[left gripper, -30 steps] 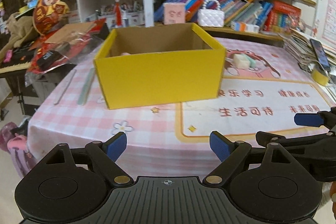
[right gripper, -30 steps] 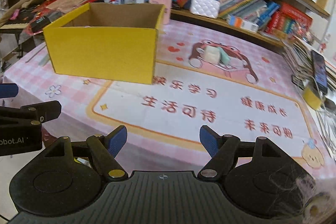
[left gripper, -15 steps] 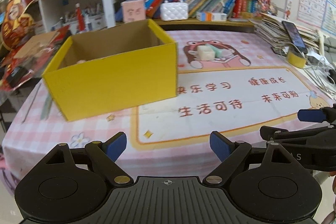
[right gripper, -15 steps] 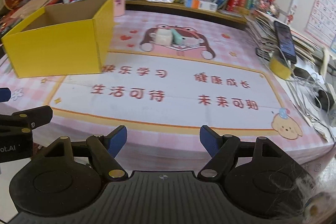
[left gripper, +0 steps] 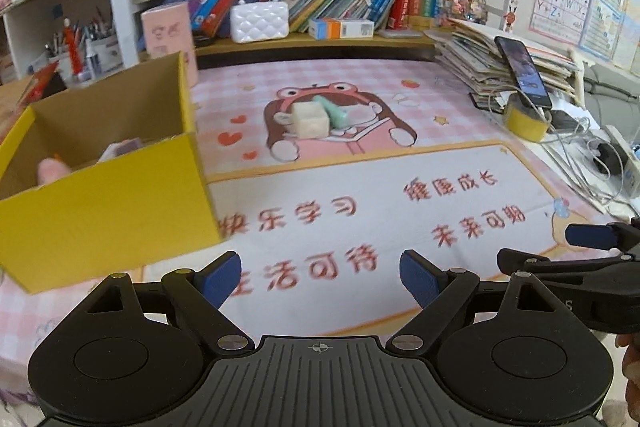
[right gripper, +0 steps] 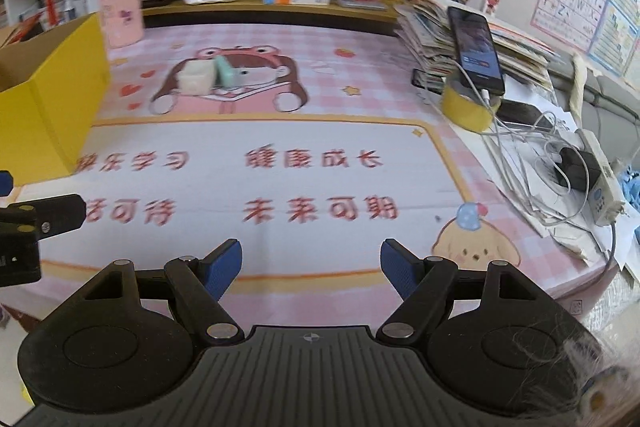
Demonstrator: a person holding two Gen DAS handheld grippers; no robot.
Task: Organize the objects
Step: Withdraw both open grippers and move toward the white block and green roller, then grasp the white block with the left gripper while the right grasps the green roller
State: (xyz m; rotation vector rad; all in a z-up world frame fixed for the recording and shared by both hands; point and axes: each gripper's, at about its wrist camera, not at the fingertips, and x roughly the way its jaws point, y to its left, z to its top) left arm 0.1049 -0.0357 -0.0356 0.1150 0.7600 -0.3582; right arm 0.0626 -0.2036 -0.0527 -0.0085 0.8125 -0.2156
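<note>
Left wrist view: the left tool (left gripper: pixel 320 273) hangs over the near edge of the tabletop (left gripper: pixel 400 195) with its blue pads spread wide and nothing between them. The right tool (right gripper: pixel 311 263) is likewise spread and empty, its tip showing at the right edge of the left view. Two loose things remain on the printed mat, lying on the cartoon figure: a pale cube-shaped block (left gripper: pixel 310 119) and a mint-green piece (left gripper: pixel 334 111) leaning against it, touching. They sit well apart from both tools, toward the far side. The yellow box (left gripper: pixel 104 211), open at the top, stands at the left; a pink item (left gripper: pixel 52 169) and something pale already lie inside it.

My reading is that the step in hand is the approach to that pair. The risks follow from how they lie. Because block and green piece touch, a pad coming down beside one may shove the other or tip it over. The block looks broad, so a grip that is off-centre could let it twist out. To the right, a phone (right gripper: pixel 476 51) propped in a yellow tape roll (right gripper: pixel 466 107) and a tangle of white cables (right gripper: pixel 532 155) lie close enough that a wide sweep of the right tool could snag them.
</note>
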